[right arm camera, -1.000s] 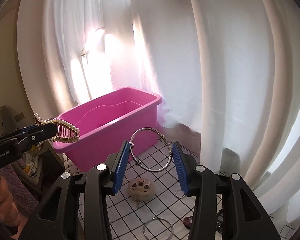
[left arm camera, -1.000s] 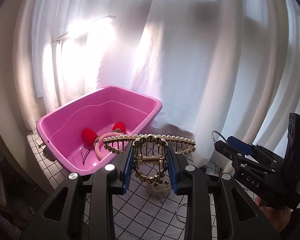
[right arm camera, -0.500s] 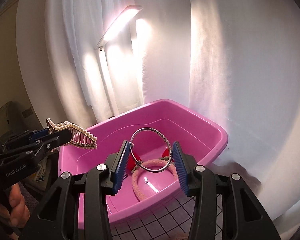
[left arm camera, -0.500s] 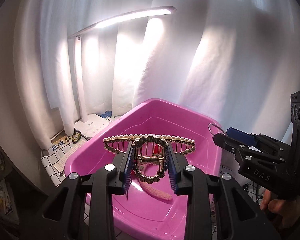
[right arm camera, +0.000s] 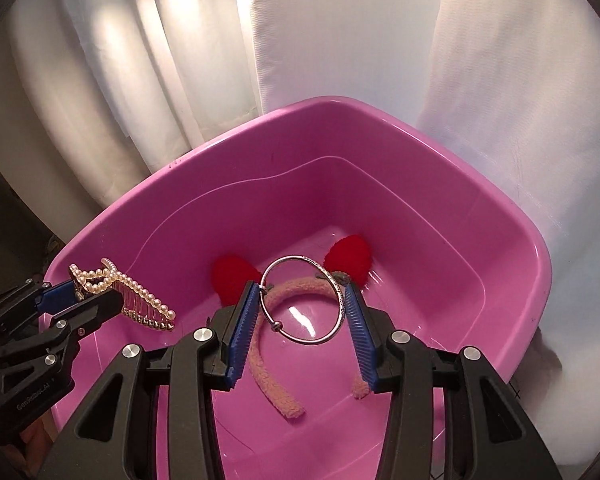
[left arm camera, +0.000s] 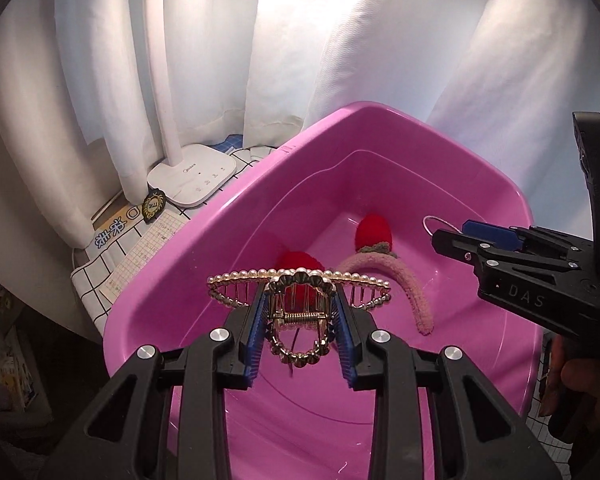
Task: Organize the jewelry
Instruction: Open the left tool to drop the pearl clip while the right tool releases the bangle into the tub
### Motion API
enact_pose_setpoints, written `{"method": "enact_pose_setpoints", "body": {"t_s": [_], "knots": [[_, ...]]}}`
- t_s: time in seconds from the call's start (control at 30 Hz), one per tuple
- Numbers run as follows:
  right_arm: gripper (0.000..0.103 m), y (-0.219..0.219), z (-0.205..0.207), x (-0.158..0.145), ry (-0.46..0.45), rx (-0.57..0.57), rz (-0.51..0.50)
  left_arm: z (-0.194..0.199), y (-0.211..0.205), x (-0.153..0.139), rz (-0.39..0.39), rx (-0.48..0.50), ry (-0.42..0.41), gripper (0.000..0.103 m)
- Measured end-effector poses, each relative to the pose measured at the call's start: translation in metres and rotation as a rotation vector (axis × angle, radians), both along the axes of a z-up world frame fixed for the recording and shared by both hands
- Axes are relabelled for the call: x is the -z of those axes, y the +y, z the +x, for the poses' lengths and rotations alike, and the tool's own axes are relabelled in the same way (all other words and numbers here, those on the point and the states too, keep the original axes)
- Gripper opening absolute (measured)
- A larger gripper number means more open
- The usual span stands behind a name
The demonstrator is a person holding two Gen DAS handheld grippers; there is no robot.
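Left gripper [left arm camera: 300, 320]: lower centre of the left wrist view, blue pads clamped on a gold hair claw clip [left arm camera: 299, 308] with pearl-edged teeth, held above the tub.
Right gripper [right arm camera: 304, 312]: lower centre of the right wrist view, pads pinching a thin silver bangle [right arm camera: 303, 300] by its two sides; the ring stands upright between them.
Pink plastic tub [right arm camera: 500, 216]: fills the middle of both views, below both grippers.
Headband [right arm camera: 276, 384]: pink fuzzy band with two red ears, lying on the tub floor.
Lamp base [left arm camera: 192, 178]: white, upper left of the left wrist view, on the checked tablecloth [left arm camera: 88, 276] beside the tub.
Curtain [left arm camera: 380, 40]: white, behind the tub.
Person's hand [left arm camera: 576, 384]: right edge, gripping the right gripper's handle.
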State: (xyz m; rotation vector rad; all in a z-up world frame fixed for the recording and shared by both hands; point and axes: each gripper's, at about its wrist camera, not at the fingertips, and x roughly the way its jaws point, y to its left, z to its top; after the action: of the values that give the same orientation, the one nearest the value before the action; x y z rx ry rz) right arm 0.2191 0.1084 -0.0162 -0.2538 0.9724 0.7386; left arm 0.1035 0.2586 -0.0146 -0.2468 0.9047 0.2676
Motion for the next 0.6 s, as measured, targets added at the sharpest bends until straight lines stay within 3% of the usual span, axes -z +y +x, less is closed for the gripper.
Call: {"method": "enact_pose_setpoints", "body": {"t_s": [0.2, 0.33, 0.37, 0.4, 0.47, 0.5, 0.6], "knots": [[0.043, 0.008, 0.009, 0.008, 0.025, 0.024, -0.04, 0.006, 0.005, 0.011, 0.008, -0.006, 0.064, 0.031], [0.043, 0.012, 0.012, 0.013, 0.038, 0.025, -0.077, 0.006, 0.005, 0.008, 0.05, -0.004, 0.053, 0.032], [0.043, 0.014, 0.014, 0.015, 0.045, 0.026, -0.085, 0.006, 0.004, 0.007, 0.052, -0.001, 0.05, 0.039], [0.044, 0.015, 0.017, 0.015, 0.052, 0.032, -0.089, 0.006, 0.005, 0.005, 0.05, -0.002, 0.046, 0.052], [0.052, 0.013, 0.017, 0.014, 0.051, 0.049, -0.092, 0.004, 0.006, 0.003, 0.05, -0.01, 0.037, 0.068], [0.063, 0.012, 0.017, 0.012, 0.048, 0.057, -0.088, 0.003, 0.006, 0.002, 0.05, -0.015, 0.034, 0.07], [0.066, 0.008, 0.019, 0.009, 0.044, 0.074, -0.08, 0.001, 0.007, 0.002, 0.052, -0.024, 0.043, 0.074]]}}
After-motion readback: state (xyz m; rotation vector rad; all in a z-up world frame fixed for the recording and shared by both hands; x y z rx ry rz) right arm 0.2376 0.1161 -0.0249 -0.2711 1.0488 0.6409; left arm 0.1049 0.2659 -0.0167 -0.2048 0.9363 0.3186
